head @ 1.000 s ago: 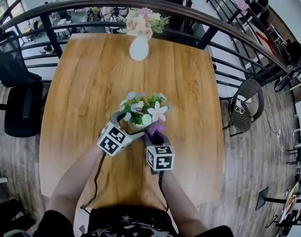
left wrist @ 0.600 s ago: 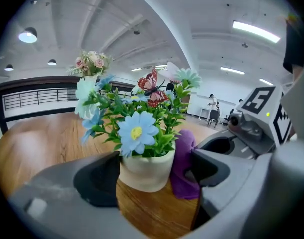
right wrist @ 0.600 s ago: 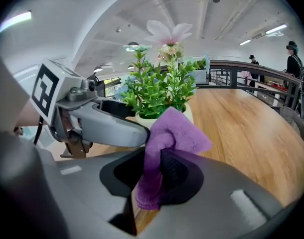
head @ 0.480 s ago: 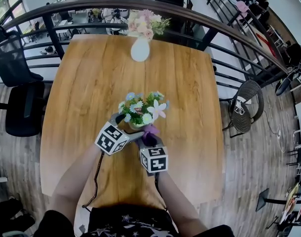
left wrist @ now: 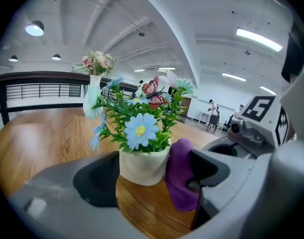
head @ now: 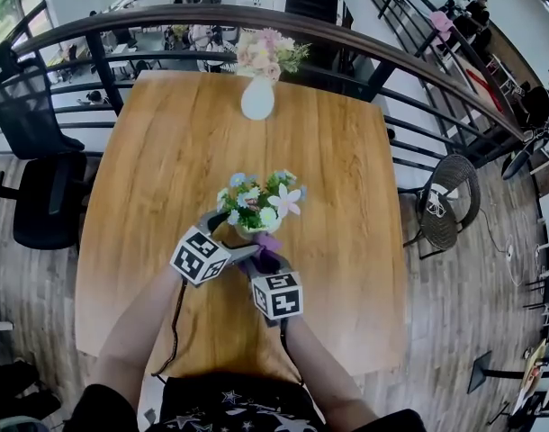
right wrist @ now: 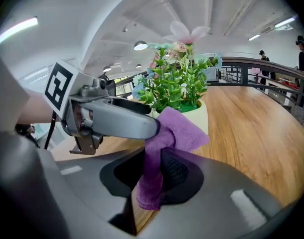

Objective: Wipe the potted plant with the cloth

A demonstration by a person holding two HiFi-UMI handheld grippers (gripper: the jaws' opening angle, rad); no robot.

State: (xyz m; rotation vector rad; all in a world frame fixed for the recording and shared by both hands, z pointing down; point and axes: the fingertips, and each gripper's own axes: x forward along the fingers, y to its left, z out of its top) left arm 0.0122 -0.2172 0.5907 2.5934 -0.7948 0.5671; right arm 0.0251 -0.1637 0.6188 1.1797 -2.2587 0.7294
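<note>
Nearest to the person, the right tool is shut tight on the purple cloth. The cloth sticks out past its jaws and its front part presses on the near side of the pot. Just beside it, the left tool has its jaws set wide around the pot. One pad is on the pot's left side, and the other is at its right side with a bit of cloth caught in between. It looks like this tool holds the pot so it cannot slide. The pot stands upright on the tabletop, near the person's edge, with the plant and its blue, white and pink flowers sticking up out of it.

The wiping seems to be going on right now, but only low down on the pot. The cloth does not touch the leaves or flowers at this moment, so those likely still need a wipe. No dirt shows, so it is hard to tell how much is clean.

Compared with a second ago, the right tool and the cloth have slid from the pot's right side round to its near side. The left tool and the pot have hardly moved.

Far back on the tabletop stands a white vase with pink flowers, untouched.
</note>
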